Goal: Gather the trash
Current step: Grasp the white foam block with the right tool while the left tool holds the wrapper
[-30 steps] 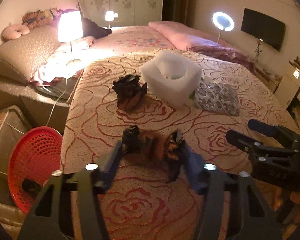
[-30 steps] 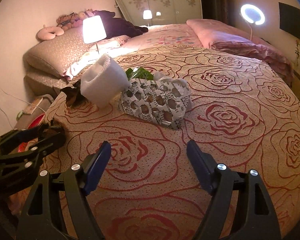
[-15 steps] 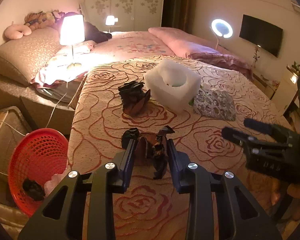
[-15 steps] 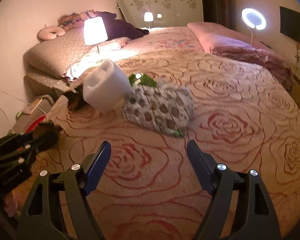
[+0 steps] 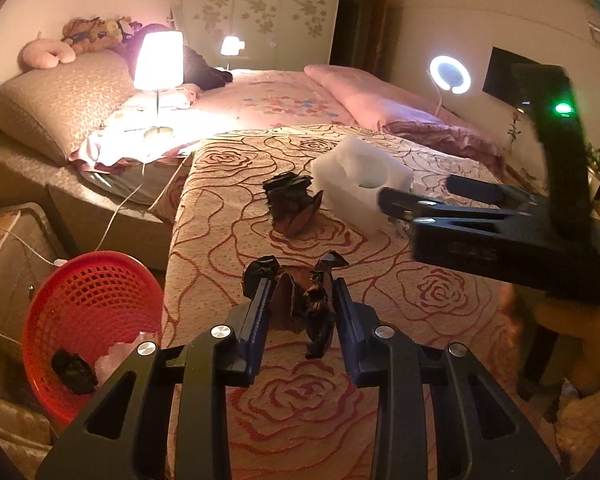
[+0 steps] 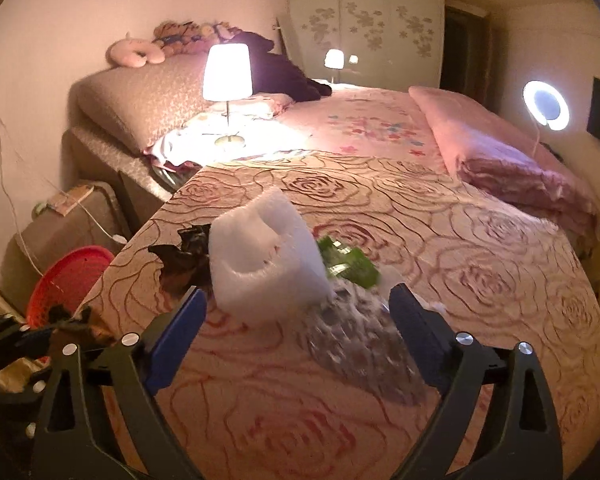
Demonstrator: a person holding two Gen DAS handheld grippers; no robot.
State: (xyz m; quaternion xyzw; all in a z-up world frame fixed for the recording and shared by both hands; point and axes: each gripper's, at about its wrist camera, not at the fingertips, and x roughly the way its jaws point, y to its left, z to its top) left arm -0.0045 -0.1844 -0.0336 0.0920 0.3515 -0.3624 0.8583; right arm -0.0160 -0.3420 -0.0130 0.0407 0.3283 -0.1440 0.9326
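Clamping a crumpled brown wrapper (image 5: 300,304) above the rose-patterned bedspread (image 5: 300,396), the left gripper (image 5: 300,300) is gripping narrowly. Right gripper (image 6: 296,308) is opening wide, empty, nearing the white foam block (image 6: 264,264); red basket (image 5: 88,312) is sitting bedside.

1. A home bedroom, warmly lit.
2. A bed (image 5: 300,104) with a rose-patterned cover fills the middle.
3. At 11 o'clock, a lit lamp (image 5: 158,60) and plush toys (image 5: 96,32).
4. At 12 o'clock, a wardrobe (image 5: 260,12).
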